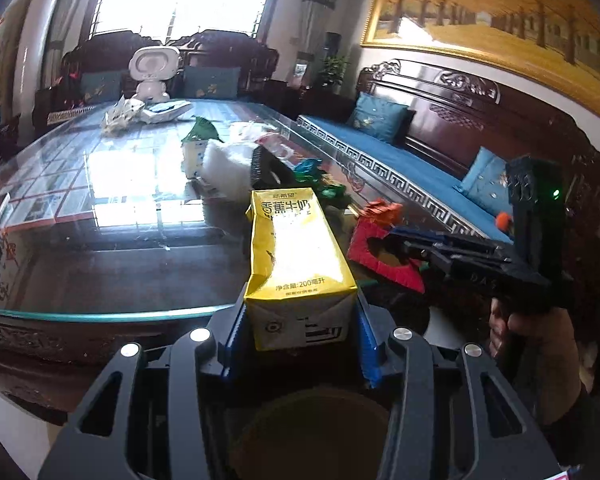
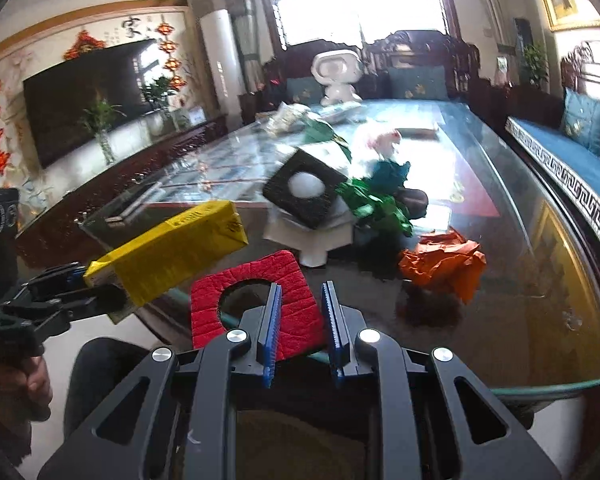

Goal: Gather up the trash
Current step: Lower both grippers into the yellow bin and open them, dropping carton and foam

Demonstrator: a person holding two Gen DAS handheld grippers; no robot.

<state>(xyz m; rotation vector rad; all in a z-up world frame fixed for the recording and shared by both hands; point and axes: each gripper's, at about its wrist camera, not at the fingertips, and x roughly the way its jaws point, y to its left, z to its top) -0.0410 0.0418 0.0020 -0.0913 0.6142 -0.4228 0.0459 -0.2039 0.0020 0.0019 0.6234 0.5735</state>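
My left gripper (image 1: 300,316) is shut on a yellow milk carton (image 1: 296,256) and holds it above the near edge of the glass table (image 1: 100,248); the carton (image 2: 172,252) and left gripper (image 2: 96,296) also show at the left in the right wrist view. My right gripper (image 2: 302,312) holds a red foam square with a round hole (image 2: 260,304) by its near edge between narrowly parted blue pads, at the table's front edge. In the left wrist view the right gripper (image 1: 396,240) sits on the red square (image 1: 380,256). Crumpled orange paper (image 2: 444,264) lies just beyond.
Further along the table are green crumpled wrappers (image 2: 380,204), a black foam square with a white ball (image 2: 304,192) on white packaging, teal paper (image 2: 392,172) and more litter. A white robot figure (image 2: 338,76) stands at the far end. A blue-cushioned wooden sofa (image 1: 420,160) lines the right.
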